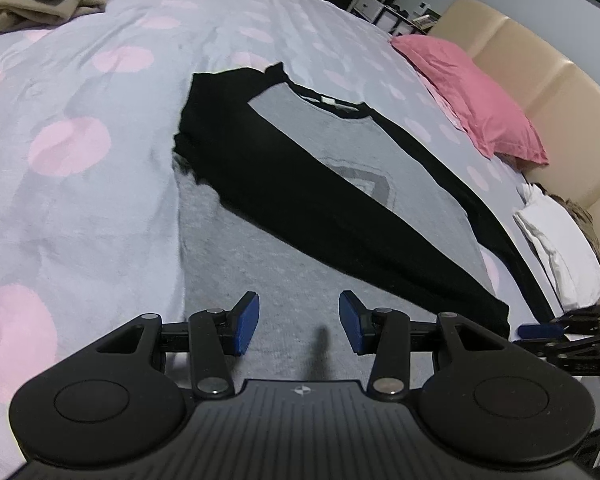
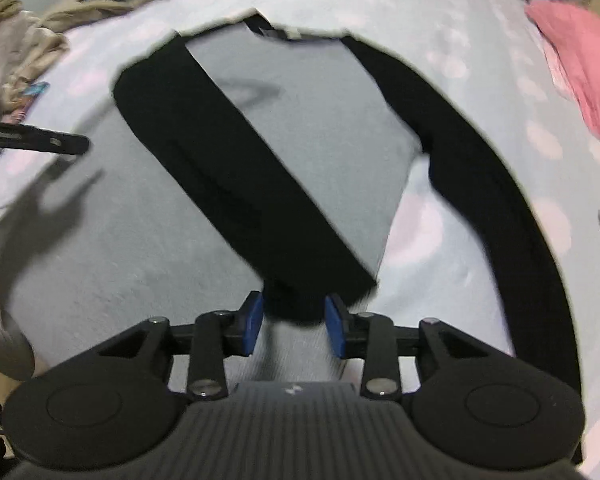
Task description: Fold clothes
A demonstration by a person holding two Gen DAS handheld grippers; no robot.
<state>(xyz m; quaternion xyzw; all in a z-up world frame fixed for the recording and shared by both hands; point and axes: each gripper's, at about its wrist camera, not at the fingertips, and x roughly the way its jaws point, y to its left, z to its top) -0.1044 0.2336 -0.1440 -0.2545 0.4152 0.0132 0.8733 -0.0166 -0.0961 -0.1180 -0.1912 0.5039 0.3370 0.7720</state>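
A grey-and-black shirt (image 1: 340,184) is being displayed flat mid-bed (image 1: 80,92), a pink pillow (image 1: 472,96) lying by the headboard (image 1: 540,68). The left gripper (image 1: 299,322) is being held half-open, empty; the right gripper (image 2: 294,322) is being held apart around the sleeve cuff (image 2: 296,300).

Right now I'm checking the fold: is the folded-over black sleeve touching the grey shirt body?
Touching. The right wrist view shows the black sleeve lying flat across the grey shirt body, no gap; its cuff end sits between the right gripper pads.
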